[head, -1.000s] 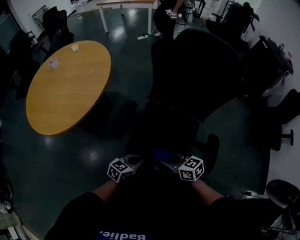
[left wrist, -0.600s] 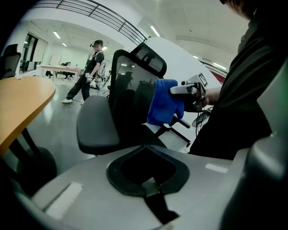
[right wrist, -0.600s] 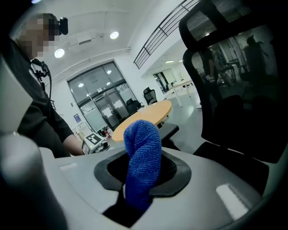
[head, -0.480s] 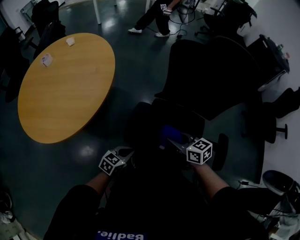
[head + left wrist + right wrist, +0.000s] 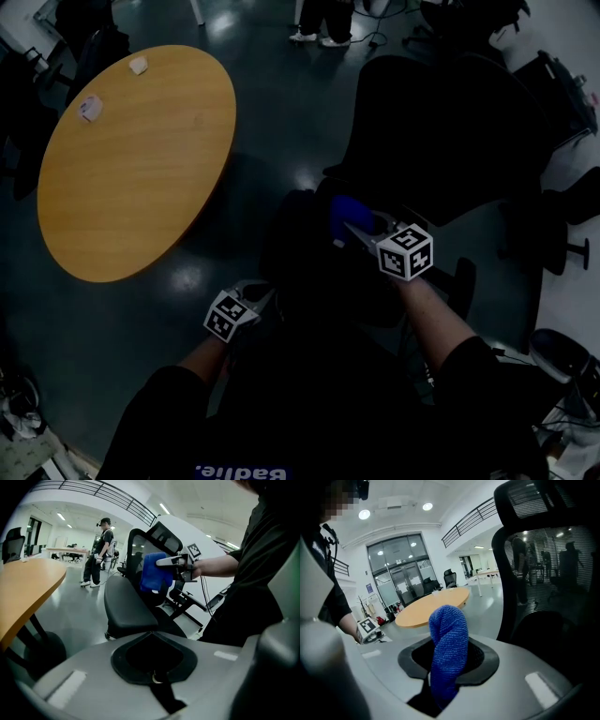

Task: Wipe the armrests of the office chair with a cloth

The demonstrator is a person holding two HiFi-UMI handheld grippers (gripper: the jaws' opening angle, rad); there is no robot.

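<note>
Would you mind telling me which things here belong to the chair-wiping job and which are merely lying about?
Part of the job:
- blue cloth, held in the right gripper's jaws
- black office chair
- left gripper, jaws together and empty

Just lying about:
- round wooden table
- small items on it
- spare chair by the wall
- person standing in the background

The head view is dim, the gripper views brighter, fisheye-warped, lit by ceiling lights (image 5: 364,513).

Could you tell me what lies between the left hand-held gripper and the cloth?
The chair seat, shown in the left gripper view; the right hand-held gripper grips the cloth beyond it.
</note>
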